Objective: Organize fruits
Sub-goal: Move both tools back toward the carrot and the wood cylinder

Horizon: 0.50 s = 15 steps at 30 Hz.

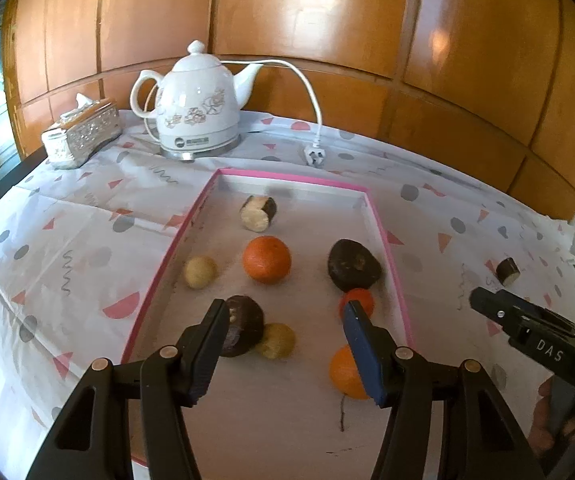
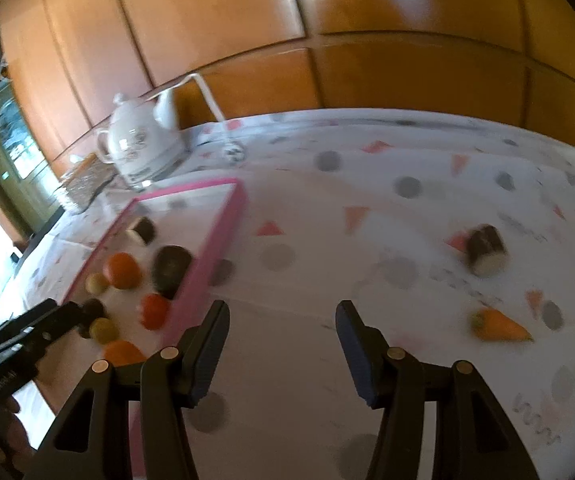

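Right gripper: jaws spread, nothing between them, only bare cloth below. Left gripper: jaws spread too, empty, hanging over the near end of the tray

Right wrist view, near to far. Carrot lies on the cloth at about 3 o'clock from the right jaws, near; long axis runs roughly 9-to-3, tip pointing to 4 o'clock. Cut stub sits farther off at about 2 o'clock, pale cut face toward the camera. Both are outside the tray, which lies off at 10 o'clock, well apart from them

Left wrist view: the stub shows at the far right edge, across the tray's right wall; carrot not in this view. Tray already holds oranges, dark fruits and pale ones

Judgement: right hand is the nearer one to both loose pieces. Carrot likely first; jaws would need to swing right and close across its short width, not along its length

Right view is blurred, so fine detail is uncertain
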### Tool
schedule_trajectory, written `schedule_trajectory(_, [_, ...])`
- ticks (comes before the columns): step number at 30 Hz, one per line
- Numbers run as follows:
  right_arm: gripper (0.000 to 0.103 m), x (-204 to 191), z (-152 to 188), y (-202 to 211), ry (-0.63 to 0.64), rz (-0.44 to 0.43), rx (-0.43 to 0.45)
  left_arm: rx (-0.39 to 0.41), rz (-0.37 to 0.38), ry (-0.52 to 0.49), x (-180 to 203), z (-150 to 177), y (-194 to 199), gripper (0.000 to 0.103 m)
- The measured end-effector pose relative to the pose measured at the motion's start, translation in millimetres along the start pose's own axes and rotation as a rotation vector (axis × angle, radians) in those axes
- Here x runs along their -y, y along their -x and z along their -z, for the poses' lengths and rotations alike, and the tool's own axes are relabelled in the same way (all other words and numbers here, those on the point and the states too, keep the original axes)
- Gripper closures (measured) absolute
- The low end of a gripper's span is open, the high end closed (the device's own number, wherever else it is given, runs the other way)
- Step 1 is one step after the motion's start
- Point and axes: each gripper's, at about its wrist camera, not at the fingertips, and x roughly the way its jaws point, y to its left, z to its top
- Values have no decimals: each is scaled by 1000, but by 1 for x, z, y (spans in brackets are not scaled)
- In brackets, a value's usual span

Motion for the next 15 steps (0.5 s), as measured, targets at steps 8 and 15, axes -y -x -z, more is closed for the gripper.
schedule_trajectory(8, [47, 74, 11, 28, -134, 128, 34, -5, 41, -39, 18, 0, 3, 43])
schedule_trajectory(15, [47, 129, 14, 38, -233, 224, 41, -11, 91, -82, 38, 1, 5, 43])
